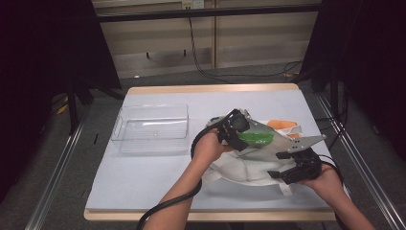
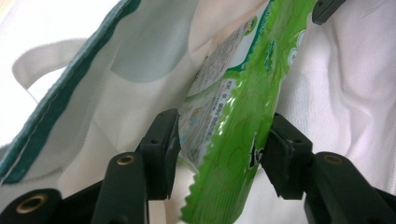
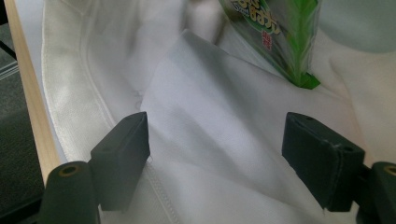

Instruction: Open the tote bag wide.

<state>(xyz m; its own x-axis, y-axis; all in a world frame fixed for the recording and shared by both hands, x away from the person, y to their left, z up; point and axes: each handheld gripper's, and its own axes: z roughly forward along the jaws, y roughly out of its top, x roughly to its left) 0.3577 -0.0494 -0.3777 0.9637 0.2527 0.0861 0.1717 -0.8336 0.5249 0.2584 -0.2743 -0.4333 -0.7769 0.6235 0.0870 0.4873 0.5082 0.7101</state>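
A green snack packet lies at the mouth of a white cloth bag on the right half of the table. In the left gripper view the packet hangs between the jaws of my left gripper, brushing both pads without being squeezed, and the teal-trimmed bag lies behind it. My left gripper sits over the bag's opening. My right gripper is at the bag's near right edge. Its jaws stand wide apart over a fold of the white cloth, and the packet lies beyond them.
A clear plastic bin stands on the left half of the light blue table. Something orange lies just behind the bag. The table's wooden edge runs close by my right gripper. Metal rails flank the table.
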